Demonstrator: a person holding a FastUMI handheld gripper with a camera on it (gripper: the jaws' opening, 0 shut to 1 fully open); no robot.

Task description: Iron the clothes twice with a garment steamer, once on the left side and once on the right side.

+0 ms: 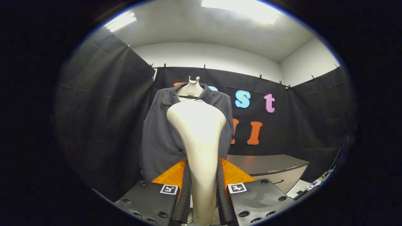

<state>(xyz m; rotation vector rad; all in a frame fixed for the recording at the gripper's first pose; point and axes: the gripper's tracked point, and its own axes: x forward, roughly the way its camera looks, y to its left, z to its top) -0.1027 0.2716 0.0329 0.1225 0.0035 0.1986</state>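
A cream-white garment steamer [199, 141] stands upright between my fingers, its handle clamped on both sides and its wide head rising in front of the clothes. My gripper [202, 191] is shut on that handle. Beyond the steamer head hangs a dark grey collared shirt [157, 131] on a pale mannequin hanger [192, 89]. The steamer head covers the shirt's middle and sits a little short of the fabric; whether it touches I cannot tell.
A grey table [270, 168] stands to the right behind the shirt. Black cloth walls [100, 110] close in the booth on the left, back and right. Some small items [323, 179] lie at the far right edge.
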